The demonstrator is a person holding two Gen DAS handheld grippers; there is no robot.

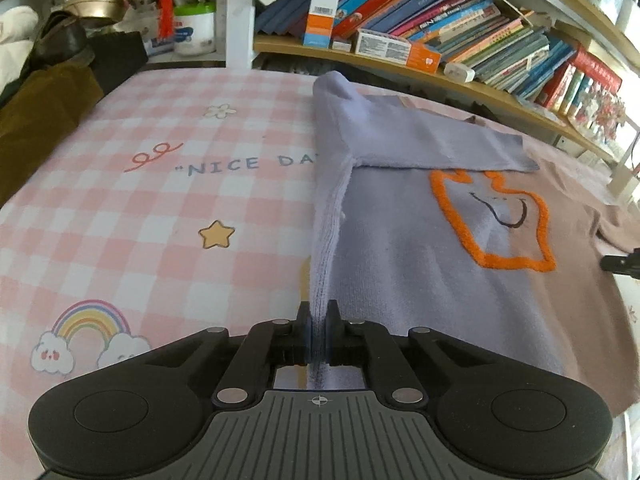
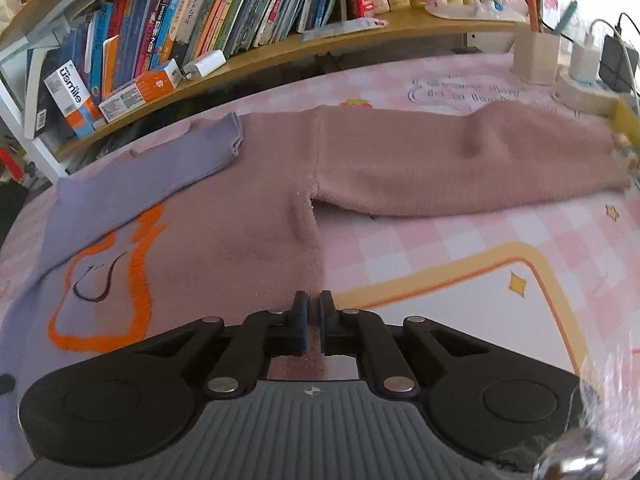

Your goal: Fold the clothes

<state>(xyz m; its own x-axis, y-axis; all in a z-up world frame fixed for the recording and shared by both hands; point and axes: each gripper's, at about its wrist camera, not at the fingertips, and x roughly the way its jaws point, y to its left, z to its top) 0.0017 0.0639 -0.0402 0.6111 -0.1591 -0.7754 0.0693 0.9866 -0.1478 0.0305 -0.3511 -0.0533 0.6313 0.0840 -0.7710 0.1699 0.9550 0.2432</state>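
Left wrist view has the left tongs (image 1: pixel 318 312) pinched tight on the lavender side edge of the sweater (image 1: pixel 420 248), and that edge stands up as a thin ridge running away from the fingers toward the back of the counter. The lavender sleeve (image 1: pixel 420 136) is folded across the chest, lying just above the orange outlined design (image 1: pixel 492 220) with its little smiley line drawing. The rest of the sweater lies flat on the counter (image 1: pixel 140 208), which is covered in a pink checked cloth printed with "NICE DA…" lettering, a star and a rainbow with clouds. To the right the knit turns dusty pink. Behind it all sits a bookshelf (image 1: pixel 460 36) crammed with leaning books and a few boxes.

Over on the right wrist view, the right tongs (image 2: pixel 314 306) are nearly closed, just a narrow gap between the pads, and nothing looks caught between them. They hover over the pink half of the sweater near its side edge, right about where the fabric meets the checked cloth. The pink sleeve (image 2: pixel 460 168) is stretched out to the right, flat, reaching toward a wooden pen holder (image 2: pixel 536 58) and some chargers at the far corner. The lavender sleeve's ribbed cuff lies on the pink chest area.
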